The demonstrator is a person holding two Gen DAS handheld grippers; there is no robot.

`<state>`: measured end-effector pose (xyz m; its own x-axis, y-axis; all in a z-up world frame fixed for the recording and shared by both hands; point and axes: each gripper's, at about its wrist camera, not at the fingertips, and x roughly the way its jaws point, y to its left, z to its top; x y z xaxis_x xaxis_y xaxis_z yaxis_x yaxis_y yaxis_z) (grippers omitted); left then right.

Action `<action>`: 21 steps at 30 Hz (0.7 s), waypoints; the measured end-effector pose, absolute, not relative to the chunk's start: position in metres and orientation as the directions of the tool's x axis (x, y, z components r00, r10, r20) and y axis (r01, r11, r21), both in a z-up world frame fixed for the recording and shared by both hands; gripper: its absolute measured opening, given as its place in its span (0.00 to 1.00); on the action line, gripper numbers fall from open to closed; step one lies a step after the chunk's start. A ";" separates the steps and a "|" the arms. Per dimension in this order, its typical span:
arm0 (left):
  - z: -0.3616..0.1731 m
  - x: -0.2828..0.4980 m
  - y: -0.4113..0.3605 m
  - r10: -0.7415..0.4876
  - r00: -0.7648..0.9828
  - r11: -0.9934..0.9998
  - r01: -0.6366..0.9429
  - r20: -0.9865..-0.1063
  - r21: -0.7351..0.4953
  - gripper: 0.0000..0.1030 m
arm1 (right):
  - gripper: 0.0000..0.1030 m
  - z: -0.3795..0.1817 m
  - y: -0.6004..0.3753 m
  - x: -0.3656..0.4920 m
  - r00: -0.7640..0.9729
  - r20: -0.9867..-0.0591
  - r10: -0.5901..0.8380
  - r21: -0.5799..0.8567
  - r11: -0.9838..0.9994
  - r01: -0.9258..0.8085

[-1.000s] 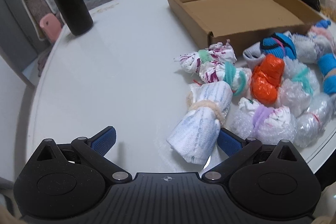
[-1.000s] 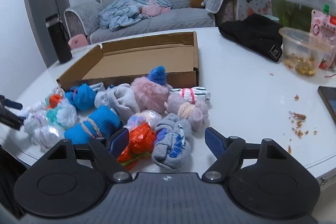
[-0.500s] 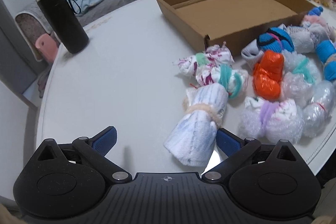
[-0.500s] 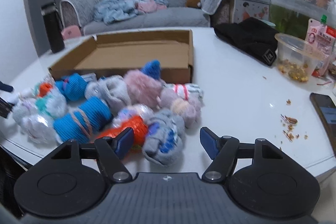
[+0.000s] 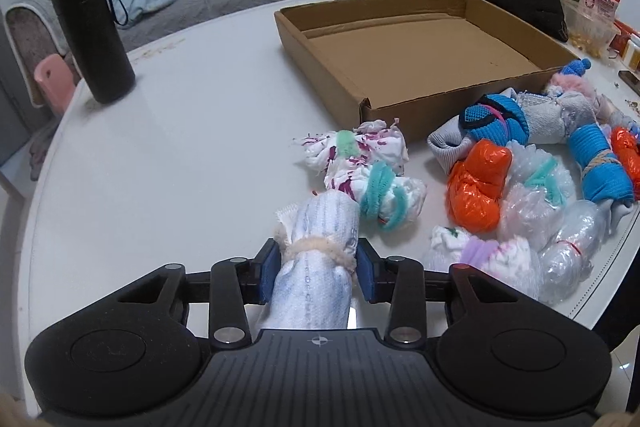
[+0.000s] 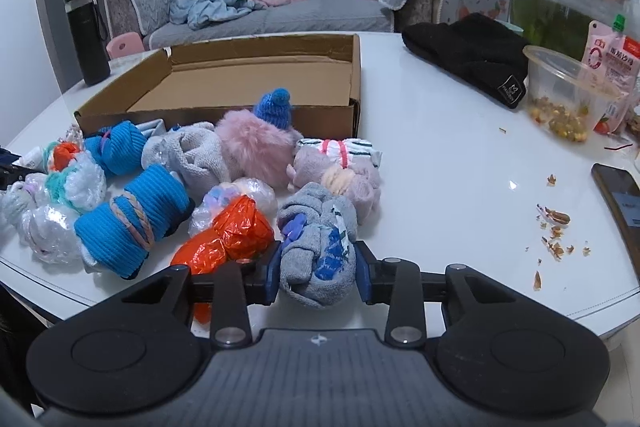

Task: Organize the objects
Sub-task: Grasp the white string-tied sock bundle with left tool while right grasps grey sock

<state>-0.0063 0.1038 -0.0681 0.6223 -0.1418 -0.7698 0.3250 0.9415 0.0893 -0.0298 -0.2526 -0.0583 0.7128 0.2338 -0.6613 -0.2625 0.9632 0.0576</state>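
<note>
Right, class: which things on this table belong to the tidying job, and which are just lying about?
Job:
- white roll, held by left gripper
- grey sock bundle, held by right gripper
- cardboard box

Lying about:
- black flask
- black hat
- phone

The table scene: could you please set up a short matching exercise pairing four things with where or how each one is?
Things:
1. white roll tied with a cream band
2. grey and blue sock bundle
3. cardboard box
4. black bottle

States:
A. standing upright near the table's far left edge
B. clamped between the right gripper's pads
C. lying open with nothing inside
D. clamped between the left gripper's pads

Pairs: 1-D, 2-B, 3-C, 4-A
</note>
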 end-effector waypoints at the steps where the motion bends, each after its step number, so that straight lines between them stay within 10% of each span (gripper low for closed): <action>1: -0.066 -0.008 0.105 -0.140 0.627 0.944 0.318 -0.766 0.088 0.44 | 0.32 -0.056 -0.254 -0.031 0.717 -0.657 0.234 0.057 0.963 -0.262; 21: 0.053 0.119 0.046 -0.233 0.724 0.963 0.265 -0.650 -0.049 0.44 | 0.32 0.070 -0.197 0.102 0.710 -0.467 0.527 0.178 0.842 -0.509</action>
<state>0.1190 0.0461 0.0527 0.7238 -0.2328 -0.6495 0.2653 0.9629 -0.0495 0.1023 -0.1968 0.0700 0.7095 0.5273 -0.4674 -0.5085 0.8424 0.1783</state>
